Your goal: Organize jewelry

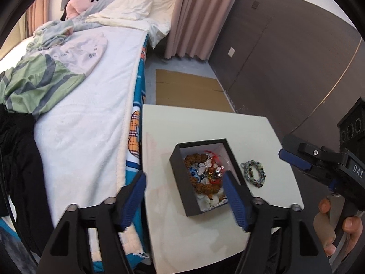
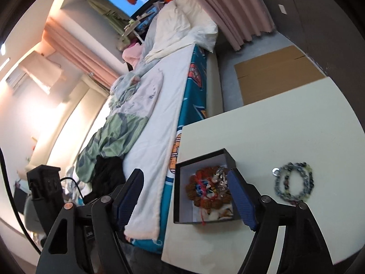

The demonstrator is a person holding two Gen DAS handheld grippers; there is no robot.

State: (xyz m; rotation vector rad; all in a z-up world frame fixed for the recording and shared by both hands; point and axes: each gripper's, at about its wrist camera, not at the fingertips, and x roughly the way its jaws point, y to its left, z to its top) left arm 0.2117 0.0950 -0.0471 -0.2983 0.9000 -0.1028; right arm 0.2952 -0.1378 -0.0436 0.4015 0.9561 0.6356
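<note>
A black open box stands on the small white table. It holds a heap of jewelry: brown beads, red cord, blue and silver pieces. A dark beaded bracelet lies on the table just right of the box. My left gripper hangs open above the box's near left side, nothing between its fingers. My right gripper is open over the box, empty too. In the left wrist view the right gripper's body sits at the right, held by a hand.
A bed with white bedding and crumpled green and black clothes runs along the table's left edge. Flat cardboard lies on the floor beyond the table. A dark wall panel stands at the right.
</note>
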